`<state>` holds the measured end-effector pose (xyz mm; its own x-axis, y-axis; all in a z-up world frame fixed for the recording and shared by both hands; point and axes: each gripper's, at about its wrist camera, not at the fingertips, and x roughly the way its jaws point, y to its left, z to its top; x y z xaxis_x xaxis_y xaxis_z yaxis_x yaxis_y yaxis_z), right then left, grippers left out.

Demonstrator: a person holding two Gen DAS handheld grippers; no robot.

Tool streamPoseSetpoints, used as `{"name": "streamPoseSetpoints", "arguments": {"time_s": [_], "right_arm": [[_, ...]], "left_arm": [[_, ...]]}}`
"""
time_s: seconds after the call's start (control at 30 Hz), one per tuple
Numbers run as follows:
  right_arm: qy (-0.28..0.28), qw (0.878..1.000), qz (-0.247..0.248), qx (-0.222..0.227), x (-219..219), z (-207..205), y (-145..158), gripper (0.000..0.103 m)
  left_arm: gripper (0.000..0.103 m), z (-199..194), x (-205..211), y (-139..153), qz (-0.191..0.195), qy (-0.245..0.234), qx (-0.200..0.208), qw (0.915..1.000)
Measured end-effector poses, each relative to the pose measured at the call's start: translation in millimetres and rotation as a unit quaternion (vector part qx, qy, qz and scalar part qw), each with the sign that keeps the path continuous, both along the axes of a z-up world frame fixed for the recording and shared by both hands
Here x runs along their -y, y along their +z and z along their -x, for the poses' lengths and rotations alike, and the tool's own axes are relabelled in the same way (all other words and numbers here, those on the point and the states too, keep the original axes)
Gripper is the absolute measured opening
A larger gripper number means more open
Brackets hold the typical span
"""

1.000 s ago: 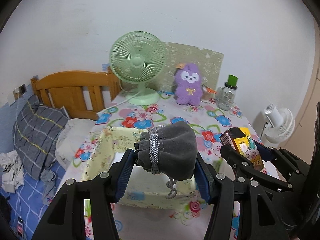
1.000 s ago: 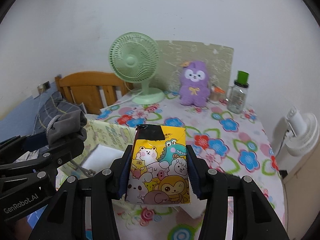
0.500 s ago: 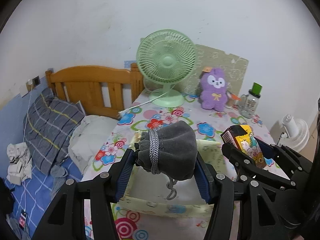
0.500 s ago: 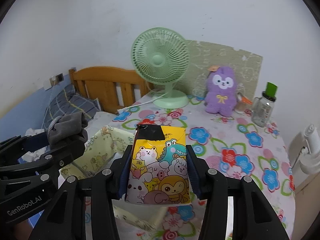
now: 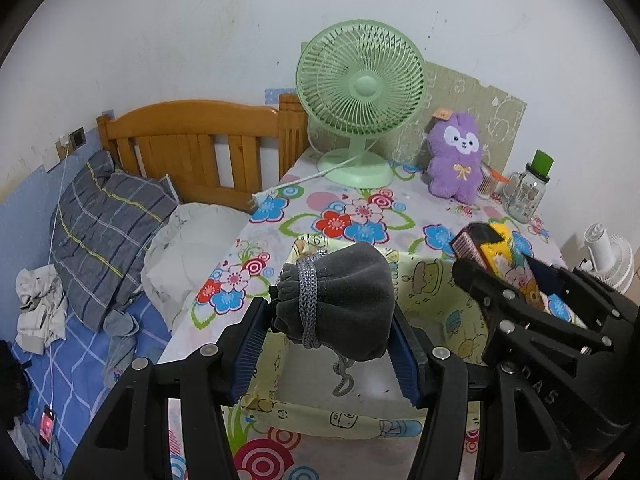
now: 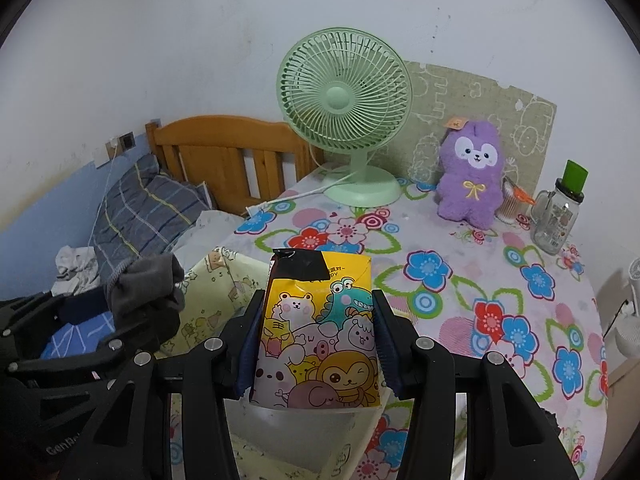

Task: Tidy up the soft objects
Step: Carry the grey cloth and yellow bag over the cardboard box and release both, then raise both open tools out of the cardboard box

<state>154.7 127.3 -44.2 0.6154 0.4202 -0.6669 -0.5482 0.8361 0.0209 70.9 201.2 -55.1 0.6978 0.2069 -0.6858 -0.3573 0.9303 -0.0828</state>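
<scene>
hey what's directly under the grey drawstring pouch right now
Under the grey drawstring pouch, held in the left gripper, sits the open yellow cartoon-print fabric box. Its pale floor shows, with nothing visible inside; the pouch and gripper cover part of it.

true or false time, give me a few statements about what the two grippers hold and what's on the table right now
1. The left gripper is clamped on a grey drawstring pouch. True.
2. The right gripper holds a purple plush. False: it holds a yellow cartoon packet; the purple plush sits at the back of the table.
3. The green fan stands on the table. True.
4. The fabric bin already holds the pouch. False: the pouch is still held above it.
</scene>
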Motion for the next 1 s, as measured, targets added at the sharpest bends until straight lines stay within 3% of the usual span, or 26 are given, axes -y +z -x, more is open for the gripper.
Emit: {"name": "streamPoseSetpoints", "arguments": {"time_s": [0.37,0.47,0.53,0.7,1.0], "right_arm": [[0.008,1.000,0.010,-0.015,-9.3,-8.8,-10.0,0.053],[0.009,1.000,0.013,-0.021,-11.3,-10.9,-12.8,0.055],[0.003,1.000,0.024,-0.014,-11.8,-11.0,-14.0,0.056],[-0.003,1.000,0.024,-0.010,-5.4,-13.3,-12.3,0.068],[-0.006,1.000,0.017,-0.013,1.4,-11.4,-9.0,0.069]], "left_arm": [[0.060,-7.6,-6.7,-15.0,0.006,-0.002,-0.025,0.9997],[0.067,-8.0,-9.6,-17.4,0.011,-0.002,-0.030,0.9995],[0.079,-8.9,-11.1,-18.6,0.010,-0.003,-0.034,0.9994],[0.094,-5.6,-16.8,-17.1,0.019,0.004,-0.028,0.9994],[0.096,-3.7,-13.4,-12.1,0.023,0.002,-0.021,0.9995]]}}
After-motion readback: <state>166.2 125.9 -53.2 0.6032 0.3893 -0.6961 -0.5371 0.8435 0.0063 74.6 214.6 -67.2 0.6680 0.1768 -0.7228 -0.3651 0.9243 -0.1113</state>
